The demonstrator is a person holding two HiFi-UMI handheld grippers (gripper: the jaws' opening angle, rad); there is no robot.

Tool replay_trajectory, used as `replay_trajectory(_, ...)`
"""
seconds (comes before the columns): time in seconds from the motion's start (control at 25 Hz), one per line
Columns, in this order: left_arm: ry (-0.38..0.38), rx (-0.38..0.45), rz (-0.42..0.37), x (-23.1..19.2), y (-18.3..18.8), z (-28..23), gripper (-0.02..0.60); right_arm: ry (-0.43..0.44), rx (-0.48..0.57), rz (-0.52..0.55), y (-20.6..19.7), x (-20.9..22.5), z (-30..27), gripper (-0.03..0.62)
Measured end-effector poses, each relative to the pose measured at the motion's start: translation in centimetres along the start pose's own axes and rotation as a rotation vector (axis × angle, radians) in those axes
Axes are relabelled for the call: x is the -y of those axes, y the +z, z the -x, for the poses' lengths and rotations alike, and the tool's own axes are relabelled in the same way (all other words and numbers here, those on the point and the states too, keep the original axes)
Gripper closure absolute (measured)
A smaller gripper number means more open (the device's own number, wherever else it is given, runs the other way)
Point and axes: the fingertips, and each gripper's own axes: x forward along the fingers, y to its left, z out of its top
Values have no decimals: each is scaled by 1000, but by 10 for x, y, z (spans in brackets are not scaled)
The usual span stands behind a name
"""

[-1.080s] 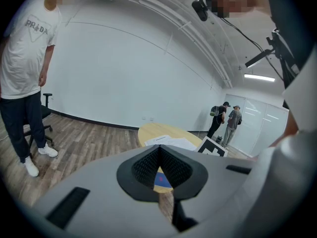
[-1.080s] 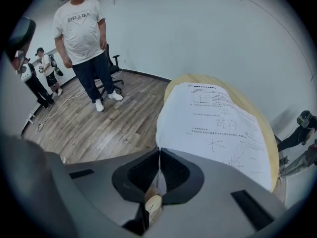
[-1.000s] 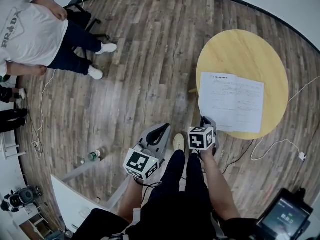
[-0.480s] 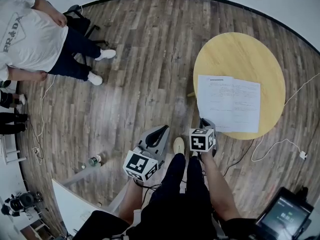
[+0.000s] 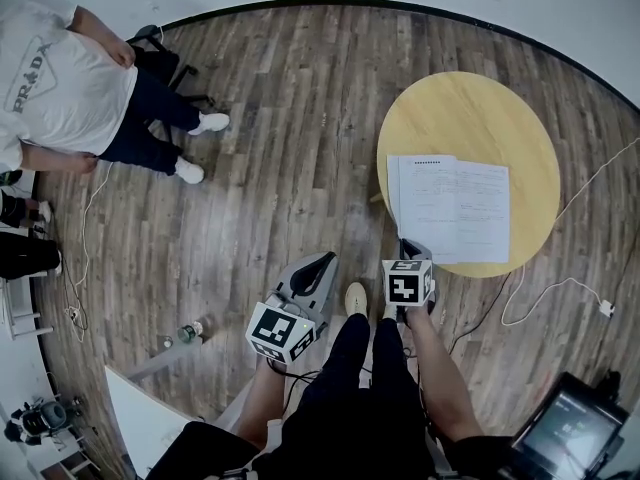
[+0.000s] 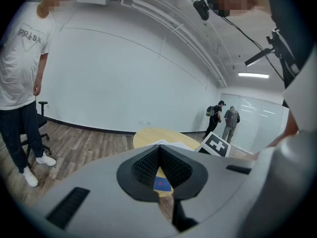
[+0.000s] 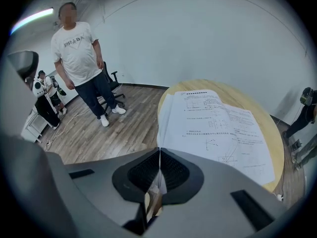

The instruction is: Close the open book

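Both pairs of fingers [image 7: 141, 175] are pressed together on nothing. The right gripper [image 5: 413, 245] is just short of the desk [image 5: 470, 108], and the left gripper [image 5: 328, 259] hangs back over the floor [image 5: 280, 118]. The book [image 5: 450, 208] lies open and flat on the desk (face up), so I'd come in low at an outer edge, fingers slightly parted, and fold it over slowly.

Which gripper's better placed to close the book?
Right. The right gripper sits at the table edge, just short of the open book; the left gripper hangs over floor, farther off.
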Motion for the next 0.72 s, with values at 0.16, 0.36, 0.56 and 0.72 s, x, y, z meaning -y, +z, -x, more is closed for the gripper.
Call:
replay_trajectory(0.16,-13,15,-20,14,15,10,583,12,27,-7,4,0,23,580)
replay_trajectory(0.36,-25,30,-47,27,26,5,583,22,72,-25,14,10,42,580)
replay_trajectory(0.56,-40,50,-71,41,39,-1,583,34,103,-41,21,23,60,580)
replay_trajectory(0.72,-56,72,-97,51,56,-6,583,33,124,-70,27,33,75,580)
